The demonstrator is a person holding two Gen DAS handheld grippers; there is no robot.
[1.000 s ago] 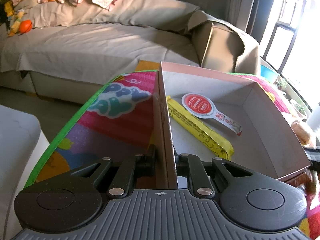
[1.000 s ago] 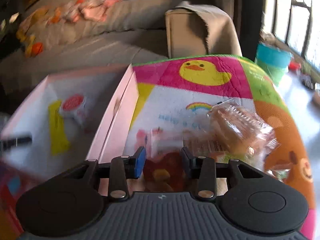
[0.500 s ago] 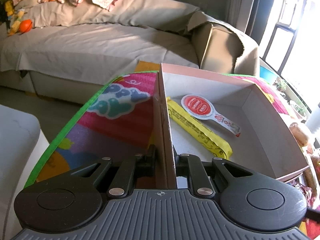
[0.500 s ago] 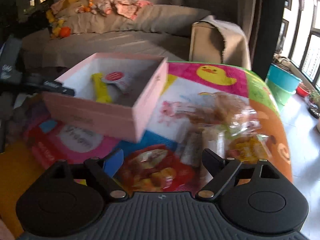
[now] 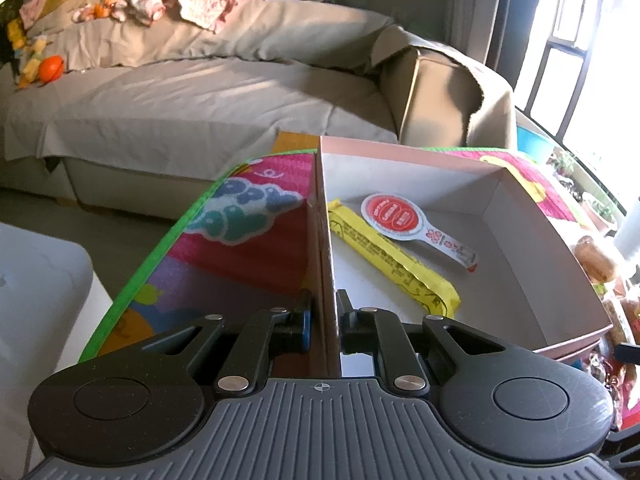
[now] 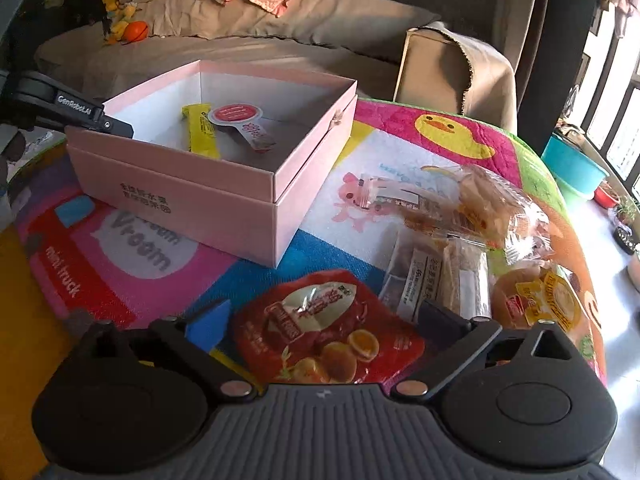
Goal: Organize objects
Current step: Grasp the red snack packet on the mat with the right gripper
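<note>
A pink open box (image 6: pixel 200 196) stands on the colourful play mat. It holds a yellow snack bar (image 5: pixel 392 256) and a red round-labelled sachet (image 5: pixel 400 220). My left gripper (image 5: pixel 323 312) is shut on the box's near left wall (image 5: pixel 324 240), and it shows as a black arm (image 6: pixel 80 114) in the right wrist view. My right gripper (image 6: pixel 324 320) hangs low over the mat with its jaws opening wide. A red snack packet (image 6: pixel 320 308) lies flat between the fingers, clear of the pads.
Right of the red packet lie pale sachets (image 6: pixel 436 280), a bagged bread roll (image 6: pixel 480 204) and a wrapped bun (image 6: pixel 536 304). A grey sofa (image 5: pixel 200 100) stands behind the mat. A teal tub (image 6: pixel 572 164) sits at the far right and a white block (image 5: pixel 36 280) at the left.
The right gripper's jaws spread from a narrow hold on the red packet to wide apart, and the packet now lies on the mat. The right view swung to show the whole box. The left gripper stayed put.
</note>
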